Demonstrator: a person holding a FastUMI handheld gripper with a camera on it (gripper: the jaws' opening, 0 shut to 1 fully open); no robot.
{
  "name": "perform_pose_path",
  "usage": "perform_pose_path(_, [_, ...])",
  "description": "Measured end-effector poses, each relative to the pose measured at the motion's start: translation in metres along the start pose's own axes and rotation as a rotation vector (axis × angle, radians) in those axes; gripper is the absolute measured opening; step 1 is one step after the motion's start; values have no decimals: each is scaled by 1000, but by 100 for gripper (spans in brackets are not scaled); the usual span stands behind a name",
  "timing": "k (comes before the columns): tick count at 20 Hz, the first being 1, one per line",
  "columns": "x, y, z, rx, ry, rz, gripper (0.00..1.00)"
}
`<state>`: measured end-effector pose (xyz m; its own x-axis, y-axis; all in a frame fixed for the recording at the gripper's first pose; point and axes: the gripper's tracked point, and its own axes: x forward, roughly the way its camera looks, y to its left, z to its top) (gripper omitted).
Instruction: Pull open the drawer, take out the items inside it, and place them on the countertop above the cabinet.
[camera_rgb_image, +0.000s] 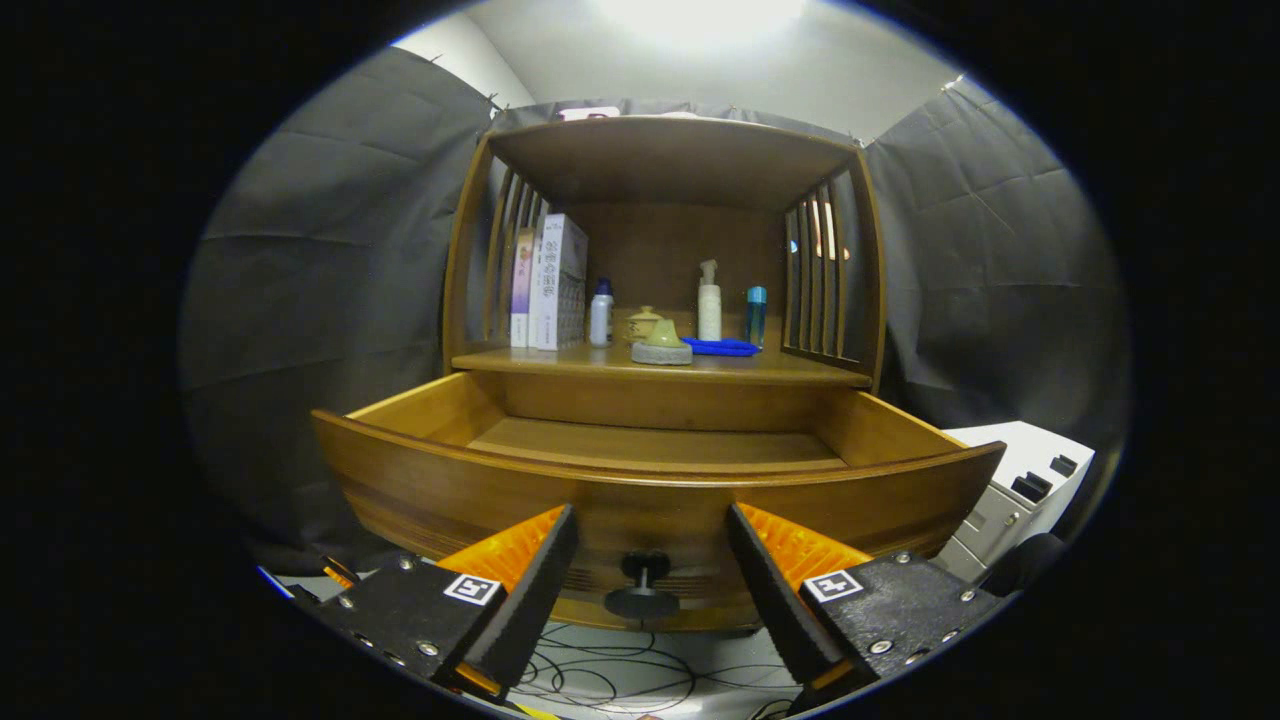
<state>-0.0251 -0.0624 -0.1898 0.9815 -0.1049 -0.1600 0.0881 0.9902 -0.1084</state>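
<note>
A wooden cabinet has its drawer (655, 480) pulled out toward me. The bare wooden floor of the drawer (650, 440) shows; its near part is hidden behind the front panel. The drawer's dark round knob (643, 585) sits between my fingers, a little ahead of them. My gripper (650, 535) is open, with neither finger touching the knob. On the countertop (790, 368) above the drawer stand a green-and-grey item (662, 346), a blue flat item (722, 347), a white pump bottle (709, 300), a teal bottle (756, 314), a small white bottle (601, 313), a yellow jar (643, 322) and boxes (556, 282).
Slatted wooden side panels (822, 275) and a top board (670, 150) enclose the countertop niche. A white unit (1020, 490) stands to the right of the drawer. Black cables (620, 680) lie on the floor below the knob. Dark cloth hangs behind and to both sides.
</note>
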Motion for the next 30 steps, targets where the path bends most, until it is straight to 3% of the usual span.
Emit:
perform_pose_path(15, [31,9,4,46,33,27,95])
perform_pose_path(30, [152,11,21,-49,17,-4,95])
